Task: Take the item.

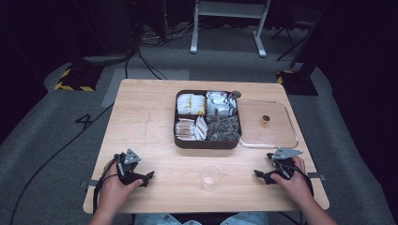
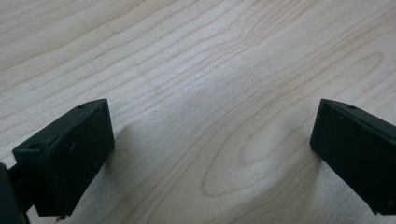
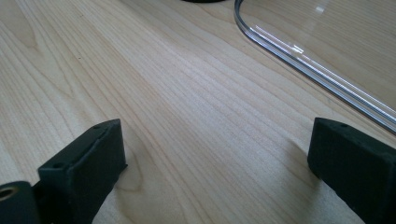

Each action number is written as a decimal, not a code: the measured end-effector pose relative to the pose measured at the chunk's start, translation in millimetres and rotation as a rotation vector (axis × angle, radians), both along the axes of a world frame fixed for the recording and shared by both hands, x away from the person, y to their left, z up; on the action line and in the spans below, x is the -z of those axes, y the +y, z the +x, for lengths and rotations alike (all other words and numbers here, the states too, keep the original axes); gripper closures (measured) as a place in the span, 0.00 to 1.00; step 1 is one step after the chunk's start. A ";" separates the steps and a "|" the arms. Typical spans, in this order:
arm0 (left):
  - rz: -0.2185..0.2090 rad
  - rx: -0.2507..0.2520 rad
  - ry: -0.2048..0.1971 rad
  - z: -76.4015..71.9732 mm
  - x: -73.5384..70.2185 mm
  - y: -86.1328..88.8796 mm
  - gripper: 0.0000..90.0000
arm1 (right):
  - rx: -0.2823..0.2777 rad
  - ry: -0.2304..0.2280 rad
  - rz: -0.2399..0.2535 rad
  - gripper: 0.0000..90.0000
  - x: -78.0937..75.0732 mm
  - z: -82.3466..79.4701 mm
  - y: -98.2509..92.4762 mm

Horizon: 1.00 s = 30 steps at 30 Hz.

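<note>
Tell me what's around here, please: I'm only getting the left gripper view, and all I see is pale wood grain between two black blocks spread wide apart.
Observer: Those blocks belong to the left gripper, held in a person's hand and resting low at the near left of a wooden table.
Operator: Is there anything on that table?
Observer: Yes, a dark tray split into four compartments sits at the middle, packed with small wrapped packets.
Operator: Anything nearer to me?
Observer: A clear plastic cup stands upright at the near edge, between the two grippers.
Operator: So there's a second gripper?
Observer: Yes, the right gripper rests at the near right, open too, just short of a clear lid lying flat beside the tray.
</note>
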State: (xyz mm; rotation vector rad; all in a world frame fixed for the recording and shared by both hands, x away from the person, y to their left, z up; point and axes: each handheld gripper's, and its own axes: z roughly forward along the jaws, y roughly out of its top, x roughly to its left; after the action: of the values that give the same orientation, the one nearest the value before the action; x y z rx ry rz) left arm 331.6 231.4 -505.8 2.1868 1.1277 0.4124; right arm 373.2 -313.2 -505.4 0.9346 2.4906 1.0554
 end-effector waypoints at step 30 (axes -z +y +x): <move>-0.023 -0.097 0.024 -4.1 -15.3 -18.9 0.37 | 0.017 0.000 -0.001 0.05 0.0 -4.0 -1.5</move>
State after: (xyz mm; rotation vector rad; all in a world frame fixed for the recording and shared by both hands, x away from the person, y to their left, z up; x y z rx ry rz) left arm 327.5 212.6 -490.5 2.1286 1.2494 0.4142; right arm 369.2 -314.7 -505.4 0.9538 2.4788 1.0493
